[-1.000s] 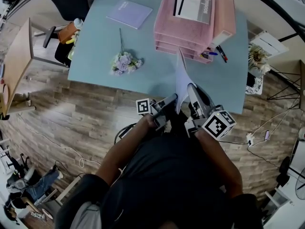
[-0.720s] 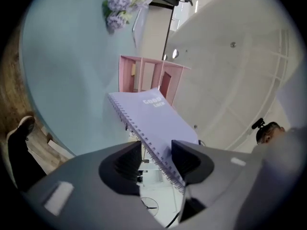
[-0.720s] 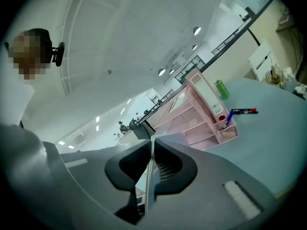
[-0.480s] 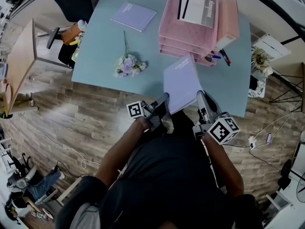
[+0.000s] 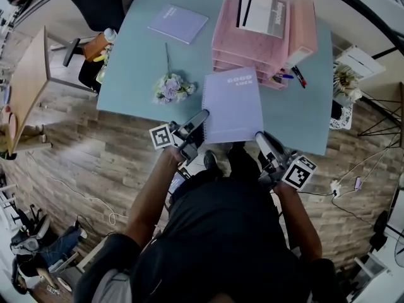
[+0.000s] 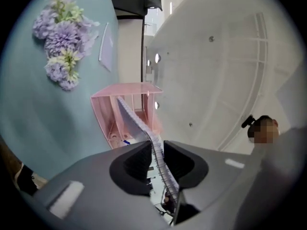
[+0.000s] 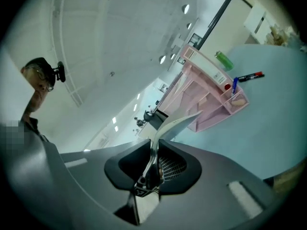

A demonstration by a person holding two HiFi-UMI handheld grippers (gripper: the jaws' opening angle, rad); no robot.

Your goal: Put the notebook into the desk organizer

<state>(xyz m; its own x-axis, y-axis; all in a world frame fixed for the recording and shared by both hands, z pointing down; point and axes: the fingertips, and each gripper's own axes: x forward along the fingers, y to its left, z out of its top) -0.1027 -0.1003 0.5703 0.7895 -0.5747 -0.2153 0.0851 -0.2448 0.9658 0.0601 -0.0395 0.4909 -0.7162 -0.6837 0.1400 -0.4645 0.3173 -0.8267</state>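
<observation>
The light, floppy lilac spiral-bound notebook point(image 5: 232, 105) hangs over the pale blue surface point(image 5: 139, 62), just before the pink tiered desk organizer point(image 5: 224, 36). The right gripper point(image 5: 261, 137) has its fingers pinched on the near corner. The left gripper point(image 5: 199, 117) is closing its fingers on the spiral edge, probably the stiffest hold.

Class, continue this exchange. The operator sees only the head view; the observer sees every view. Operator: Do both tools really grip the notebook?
Observer: The right tool is clamped shut on the notebook, which stands edge-on between its jaws.
Operator: And the left tool?
Observer: The left tool has its jaws closing, with the spiral binding between them.
Operator: Where does the notebook point?
Observer: Seen along the left tool, its far end lines up with the pink desk organizer and its open front.
</observation>
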